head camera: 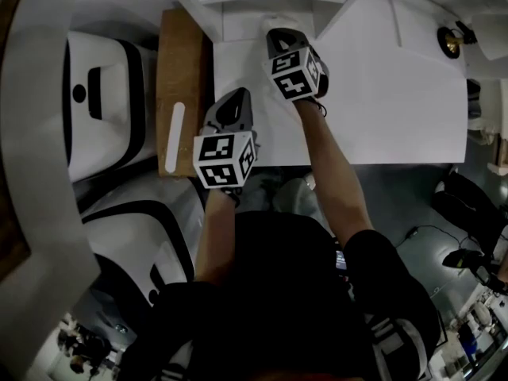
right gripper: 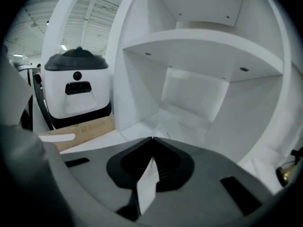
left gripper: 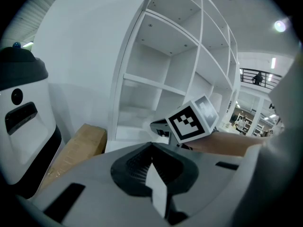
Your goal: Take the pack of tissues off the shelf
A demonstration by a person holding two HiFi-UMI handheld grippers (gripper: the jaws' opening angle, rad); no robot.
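Observation:
The white pack of tissues (right gripper: 163,131) shows as a soft white shape on the floor of a lower shelf compartment, right at my right gripper's tips. It is faint against the white shelf. My right gripper (right gripper: 152,139) has its jaws together, pinched on the pack's near edge. From above, the right gripper (head camera: 274,32) reaches into the shelf unit (head camera: 397,70), with the white pack (head camera: 274,20) at its tip. My left gripper (head camera: 236,95) hangs back to the left, outside the shelf. Its jaws (left gripper: 152,145) are shut with nothing in them, and the right gripper's marker cube (left gripper: 191,122) is just ahead.
A brown cardboard box (head camera: 182,78) stands left of the shelf, with a white strip on top. Beyond the box is a white and black machine (head camera: 103,94). The shelf's compartments (right gripper: 203,46) above and beside the pack hold nothing. Cluttered desks show at the lower right (head camera: 476,324).

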